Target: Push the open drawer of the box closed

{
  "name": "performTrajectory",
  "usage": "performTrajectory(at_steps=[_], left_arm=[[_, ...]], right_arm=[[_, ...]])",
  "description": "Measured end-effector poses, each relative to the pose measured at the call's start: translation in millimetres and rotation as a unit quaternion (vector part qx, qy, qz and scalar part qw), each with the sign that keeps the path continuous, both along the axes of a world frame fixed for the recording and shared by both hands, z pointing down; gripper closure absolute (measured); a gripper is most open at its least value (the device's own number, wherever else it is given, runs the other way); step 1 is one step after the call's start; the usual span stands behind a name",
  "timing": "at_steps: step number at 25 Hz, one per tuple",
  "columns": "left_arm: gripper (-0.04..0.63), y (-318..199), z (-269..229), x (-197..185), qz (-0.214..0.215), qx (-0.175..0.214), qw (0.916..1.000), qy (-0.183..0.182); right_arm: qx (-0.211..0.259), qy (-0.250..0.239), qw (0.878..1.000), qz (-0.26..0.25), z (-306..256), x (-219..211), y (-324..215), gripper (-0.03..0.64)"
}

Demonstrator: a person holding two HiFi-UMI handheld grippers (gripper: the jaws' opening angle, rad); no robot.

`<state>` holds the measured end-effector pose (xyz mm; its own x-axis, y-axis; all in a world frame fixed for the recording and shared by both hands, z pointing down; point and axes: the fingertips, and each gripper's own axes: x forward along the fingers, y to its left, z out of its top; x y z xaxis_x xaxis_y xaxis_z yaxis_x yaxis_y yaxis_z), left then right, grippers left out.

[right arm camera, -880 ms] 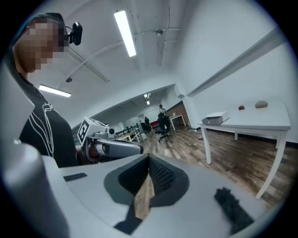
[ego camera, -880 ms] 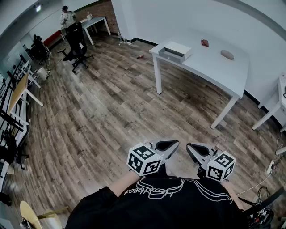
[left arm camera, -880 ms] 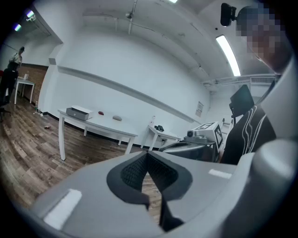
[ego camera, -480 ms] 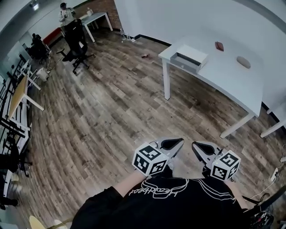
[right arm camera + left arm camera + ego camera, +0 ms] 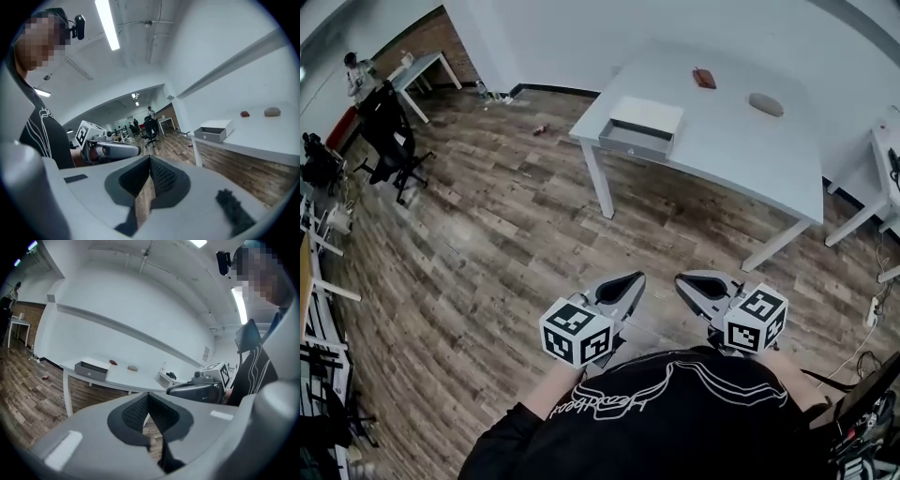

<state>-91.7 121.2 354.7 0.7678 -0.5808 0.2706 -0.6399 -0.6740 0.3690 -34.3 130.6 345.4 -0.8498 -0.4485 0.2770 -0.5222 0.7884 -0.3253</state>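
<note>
A white box (image 5: 649, 116) stands at the near left corner of a white table (image 5: 741, 155), its grey drawer (image 5: 635, 139) pulled out toward me. In the left gripper view the box (image 5: 93, 369) is small and distant, as is the box (image 5: 213, 130) in the right gripper view. My left gripper (image 5: 614, 291) and right gripper (image 5: 703, 286) are held side by side close to my body, over the wooden floor and well short of the table. Both are shut with nothing between the jaws. Each gripper shows in the other's view: the right gripper (image 5: 197, 391) and the left gripper (image 5: 112, 149).
A small red thing (image 5: 704, 78) and a grey oval thing (image 5: 766, 104) lie further back on the table. An office chair (image 5: 394, 141) and other desks stand at the far left, with a person (image 5: 358, 67) beyond. A power strip (image 5: 870, 311) lies on the floor at right.
The head view has swung, so the table and box now sit higher and more central, and the chair has slid left. Both grippers stay shut, close together in front of my body.
</note>
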Motion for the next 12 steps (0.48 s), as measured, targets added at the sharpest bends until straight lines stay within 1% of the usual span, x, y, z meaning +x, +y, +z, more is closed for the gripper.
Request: performTrajectory(at_steps=[3,7,10,12], left_arm=[[0.588,-28.7,0.6,1.2,0.004,-0.001,1.0000,-0.002],[0.588,-62.9,-11.9,8.8,0.006,0.012,0.9999,0.001],[0.588,-91.8,-13.6,14.6,0.005,0.024,0.9997,-0.006],[0.588,-115.4,-7.4,14.9,0.002,0.020,0.9997,-0.016]], right_arm=[[0.000,-0.004,1.000,0.019,-1.8,10.2,-26.8,0.608],[0.002,-0.001,1.000,0.030,-7.4,21.5,-56.8,0.607],[0.007,-0.001,1.000,0.028,-5.3,26.9,-85.2,0.607],[0.007,-0.007,1.000,0.021,-1.3,25.5,-108.9,0.609]])
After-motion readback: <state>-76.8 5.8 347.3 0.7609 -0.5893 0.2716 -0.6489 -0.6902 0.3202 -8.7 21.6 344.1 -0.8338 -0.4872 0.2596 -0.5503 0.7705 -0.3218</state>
